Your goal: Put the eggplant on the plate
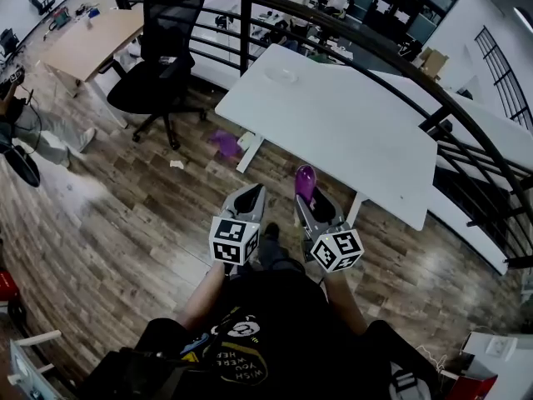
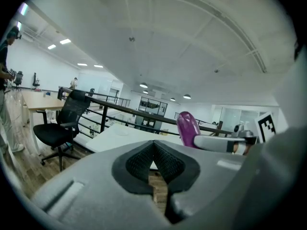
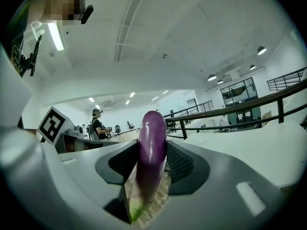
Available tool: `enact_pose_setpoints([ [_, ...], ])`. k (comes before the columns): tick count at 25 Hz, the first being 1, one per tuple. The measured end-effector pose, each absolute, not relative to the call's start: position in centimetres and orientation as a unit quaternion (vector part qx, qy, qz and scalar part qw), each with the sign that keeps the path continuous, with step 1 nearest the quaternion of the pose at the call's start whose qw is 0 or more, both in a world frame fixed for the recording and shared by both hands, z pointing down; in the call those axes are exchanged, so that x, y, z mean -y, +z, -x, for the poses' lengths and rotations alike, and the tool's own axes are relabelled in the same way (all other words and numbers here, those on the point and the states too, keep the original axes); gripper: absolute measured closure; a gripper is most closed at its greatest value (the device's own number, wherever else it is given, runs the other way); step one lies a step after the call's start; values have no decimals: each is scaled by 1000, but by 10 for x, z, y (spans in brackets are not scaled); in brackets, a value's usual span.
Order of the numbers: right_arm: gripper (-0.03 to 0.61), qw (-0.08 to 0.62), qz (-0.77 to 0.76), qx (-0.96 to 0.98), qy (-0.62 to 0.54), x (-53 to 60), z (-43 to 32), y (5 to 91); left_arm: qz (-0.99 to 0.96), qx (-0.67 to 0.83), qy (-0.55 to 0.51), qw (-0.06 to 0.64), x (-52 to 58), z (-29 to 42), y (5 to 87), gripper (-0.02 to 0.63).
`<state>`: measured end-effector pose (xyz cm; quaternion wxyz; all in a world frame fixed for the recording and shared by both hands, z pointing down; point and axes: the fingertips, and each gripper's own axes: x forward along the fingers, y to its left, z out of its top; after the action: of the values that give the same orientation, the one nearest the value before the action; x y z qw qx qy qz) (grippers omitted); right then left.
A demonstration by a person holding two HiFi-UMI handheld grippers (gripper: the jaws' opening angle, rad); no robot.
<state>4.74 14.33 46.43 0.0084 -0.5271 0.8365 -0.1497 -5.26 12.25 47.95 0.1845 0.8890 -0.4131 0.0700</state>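
Note:
A purple eggplant (image 3: 151, 162) stands upright between the pads of my right gripper (image 3: 152, 169), which is shut on it, the green stem end low in the jaws. In the head view the eggplant (image 1: 306, 182) pokes up from the right gripper (image 1: 306, 200), just short of the white table's (image 1: 350, 132) near edge. A pale plate (image 1: 281, 75) lies on the table's far left corner. My left gripper (image 1: 250, 195) is held beside the right one, shut with nothing in it; its pads (image 2: 165, 159) meet at the tips. The left gripper view shows the eggplant (image 2: 188, 127) to the right.
A black office chair (image 1: 158, 57) stands left of the table on the wooden floor. A black railing (image 1: 333, 32) curves behind the table. A wooden desk (image 1: 87, 44) is at the far left. A purple scrap (image 1: 225, 144) lies on the floor by the table leg.

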Motion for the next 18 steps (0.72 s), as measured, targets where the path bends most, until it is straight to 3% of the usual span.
enact_pose_setpoints([
  [3,391,8,520,-839,-161,-113,-51,475,-890,401,98,193,-94,41,494,608],
  [12,391,24,500,-847,-179,-24,-105,476,-901,402,95,130,10,-36,474,608],
  [18,391,2,473,-860,-194,29,-117,491,-893,416,109,130,55,-48,480,609],
])
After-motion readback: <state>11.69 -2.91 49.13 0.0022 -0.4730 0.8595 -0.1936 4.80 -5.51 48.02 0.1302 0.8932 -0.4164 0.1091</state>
